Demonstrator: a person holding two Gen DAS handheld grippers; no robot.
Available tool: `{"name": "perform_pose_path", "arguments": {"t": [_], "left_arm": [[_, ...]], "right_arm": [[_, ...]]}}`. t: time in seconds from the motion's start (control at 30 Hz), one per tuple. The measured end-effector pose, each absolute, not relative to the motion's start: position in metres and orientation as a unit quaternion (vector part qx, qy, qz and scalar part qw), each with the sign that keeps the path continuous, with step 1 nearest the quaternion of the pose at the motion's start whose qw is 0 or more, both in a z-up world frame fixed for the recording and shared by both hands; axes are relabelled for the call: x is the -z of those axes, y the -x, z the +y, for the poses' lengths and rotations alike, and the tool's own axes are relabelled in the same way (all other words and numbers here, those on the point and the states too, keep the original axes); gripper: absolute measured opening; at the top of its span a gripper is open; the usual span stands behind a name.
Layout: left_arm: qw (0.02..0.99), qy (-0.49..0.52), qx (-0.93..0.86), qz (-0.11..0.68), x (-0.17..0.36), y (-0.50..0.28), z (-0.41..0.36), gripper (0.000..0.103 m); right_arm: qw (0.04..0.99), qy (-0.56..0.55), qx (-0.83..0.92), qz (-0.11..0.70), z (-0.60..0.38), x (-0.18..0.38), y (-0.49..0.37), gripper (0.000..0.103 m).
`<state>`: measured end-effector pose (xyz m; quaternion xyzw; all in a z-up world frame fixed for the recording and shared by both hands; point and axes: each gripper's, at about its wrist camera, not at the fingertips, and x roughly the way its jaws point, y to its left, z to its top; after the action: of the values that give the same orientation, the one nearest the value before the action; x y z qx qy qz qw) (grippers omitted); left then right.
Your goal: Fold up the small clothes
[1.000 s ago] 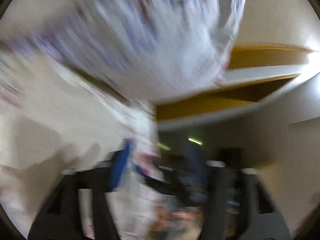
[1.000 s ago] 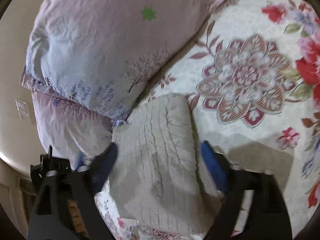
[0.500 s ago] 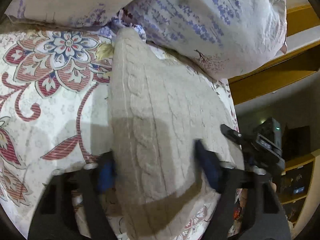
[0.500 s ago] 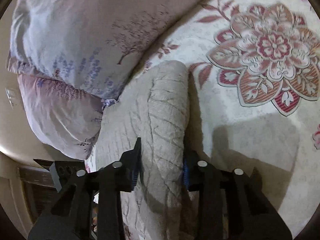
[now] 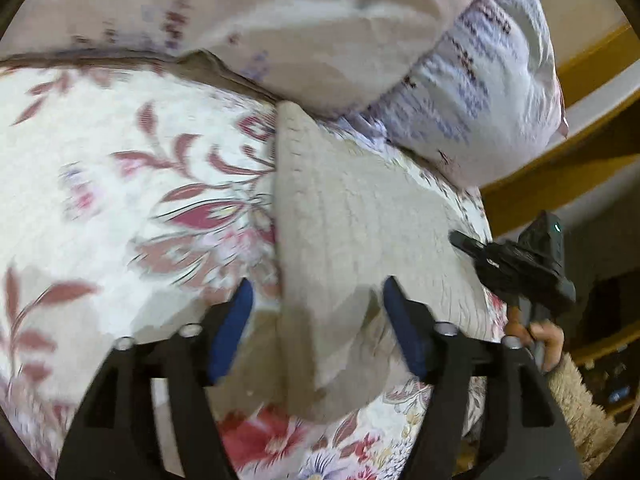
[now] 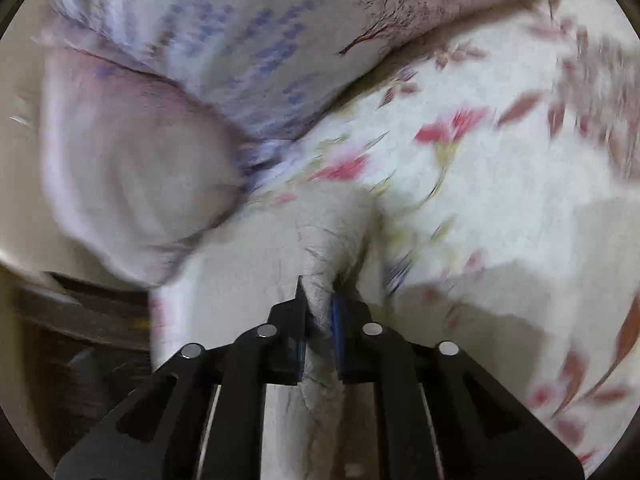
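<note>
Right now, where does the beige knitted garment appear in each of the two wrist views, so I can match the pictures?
Left wrist view: the beige knitted garment lies folded in the centre, ahead of the open left tongs, on the floral bedsheet.
Right wrist view: a bunched part of it sits in the lower centre, pinched in the shut right tongs.
Shared landmark: the lavender-print pillow beyond the garment.

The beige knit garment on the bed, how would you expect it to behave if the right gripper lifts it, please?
The beige knit garment is probably floppy: it bunches into a narrow ridge where the right gripper pinches it. It looks thick and cable-knit, so likely grippy rather than slippery. Its unheld part would probably droop and drag across the floral bedspread.
</note>
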<state>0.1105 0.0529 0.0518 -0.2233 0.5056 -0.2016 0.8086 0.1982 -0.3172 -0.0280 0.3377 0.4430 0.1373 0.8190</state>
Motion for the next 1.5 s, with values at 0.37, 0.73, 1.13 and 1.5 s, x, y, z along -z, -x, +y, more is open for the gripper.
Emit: {"name": "perform_pose_path", "arguments": {"t": [0.37, 0.73, 1.13, 1.5], "left_arm": [[0.863, 0.078, 0.127, 0.482, -0.060, -0.041, 0.029, 0.101], [0.838, 0.008, 0.070, 0.541, -0.018, -0.028, -0.021, 0.101], [0.816, -0.020, 0.026, 0.577, -0.013, -0.031, -0.031, 0.101], [0.814, -0.019, 0.026, 0.579, -0.013, -0.028, -0.030, 0.101]], "right_arm": [[0.882, -0.271, -0.045, 0.383, -0.324, 0.005, -0.126, 0.090], [0.890, -0.114, -0.025, 0.440, -0.257, 0.063, -0.039, 0.102], [0.901, -0.033, 0.000, 0.433, -0.236, 0.073, -0.037, 0.102], [0.896, -0.045, 0.019, 0.442, -0.235, 0.073, -0.036, 0.102]]}}
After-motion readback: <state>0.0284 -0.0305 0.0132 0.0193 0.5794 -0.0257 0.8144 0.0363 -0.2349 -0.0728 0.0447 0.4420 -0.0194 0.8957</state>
